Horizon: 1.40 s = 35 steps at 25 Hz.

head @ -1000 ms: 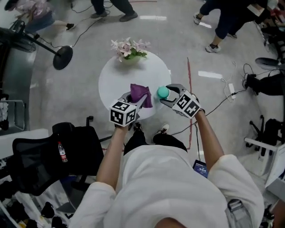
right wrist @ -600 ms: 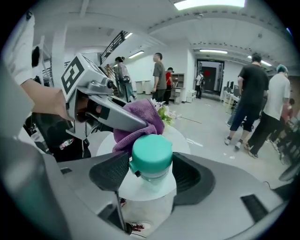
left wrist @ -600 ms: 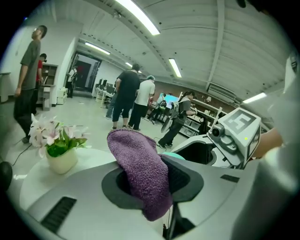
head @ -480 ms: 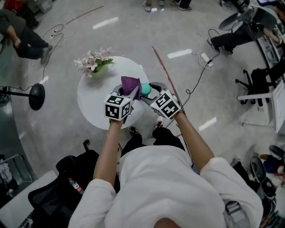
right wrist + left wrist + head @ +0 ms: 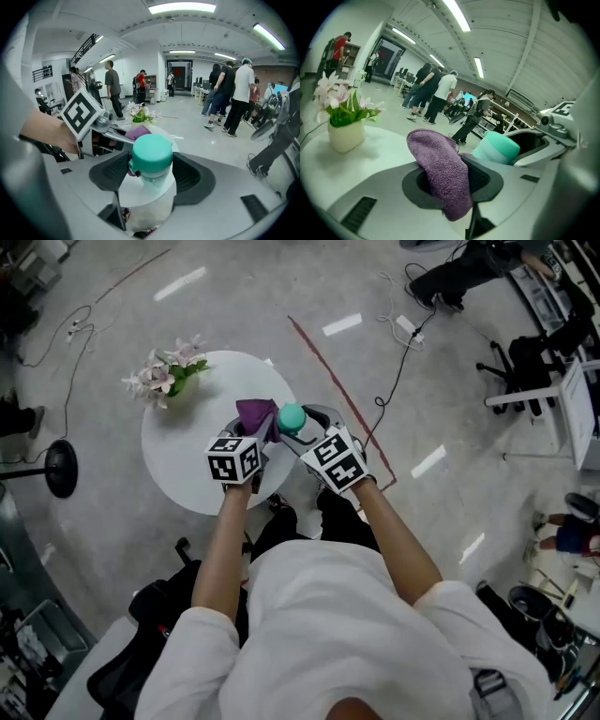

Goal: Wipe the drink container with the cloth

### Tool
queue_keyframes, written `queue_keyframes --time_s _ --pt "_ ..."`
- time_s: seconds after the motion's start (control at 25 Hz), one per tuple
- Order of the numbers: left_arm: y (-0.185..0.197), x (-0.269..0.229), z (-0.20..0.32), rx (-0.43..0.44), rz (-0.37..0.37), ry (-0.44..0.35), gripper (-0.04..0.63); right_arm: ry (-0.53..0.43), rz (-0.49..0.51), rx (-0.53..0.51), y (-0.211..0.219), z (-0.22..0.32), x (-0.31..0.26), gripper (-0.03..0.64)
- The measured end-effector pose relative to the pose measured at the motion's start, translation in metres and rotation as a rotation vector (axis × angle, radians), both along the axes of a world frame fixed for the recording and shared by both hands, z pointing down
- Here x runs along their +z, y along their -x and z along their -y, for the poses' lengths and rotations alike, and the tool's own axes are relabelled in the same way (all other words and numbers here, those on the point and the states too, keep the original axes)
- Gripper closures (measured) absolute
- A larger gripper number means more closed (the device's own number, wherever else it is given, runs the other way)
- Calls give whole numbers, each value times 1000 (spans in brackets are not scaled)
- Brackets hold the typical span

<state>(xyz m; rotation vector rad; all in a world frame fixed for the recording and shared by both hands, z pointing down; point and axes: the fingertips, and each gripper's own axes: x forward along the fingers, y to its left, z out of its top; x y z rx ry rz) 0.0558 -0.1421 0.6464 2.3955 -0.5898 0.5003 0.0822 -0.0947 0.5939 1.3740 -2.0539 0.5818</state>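
My right gripper is shut on a clear drink bottle with a teal cap, held up over the near edge of the round white table. In the head view the teal-capped bottle shows just ahead of the right gripper. My left gripper is shut on a purple cloth that drapes over its jaws. Seen from the head, the cloth sits right beside the cap, touching or nearly touching it, ahead of the left gripper. The bottle's lower body is hidden by the jaws.
A pot of pale pink flowers stands at the table's far left edge, also in the left gripper view as a flower pot. A black office chair is behind me on the left. Cables and a red floor line run on the right; several people stand beyond.
The left gripper has come down and rightward with the cloth, closing the gap to the bottle's cap. The right gripper has rolled while holding the bottle in place. The head view has swung round.
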Motion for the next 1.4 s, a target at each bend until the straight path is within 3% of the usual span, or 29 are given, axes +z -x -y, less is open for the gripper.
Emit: queue_keyframes --time_s 0.36,0.6,0.84,0.96,1.08,1.28,1.4 --pt "-3 78 -3 24 104 84 474 2 1 12 -2 -2 -2 318" --pt "2 128 -6 62 270 84 472 7 4 5 0 0 -1 318" --pt "8 118 -7 -7 254 78 471 60 8 -78 1 -6 5 301" --pt "20 103 -12 -49 247 69 471 77 -6 -194 0 -14 6 247" --pt "39 83 -17 -122 233 82 471 46 -25 -356 -5 -22 0 236" --pt "61 38 -24 -274 186 86 471 24 -58 -723 -15 -22 -17 233" --pt "54 9 -30 -335 144 61 471 5 -160 -1018 -23 -25 -22 233"
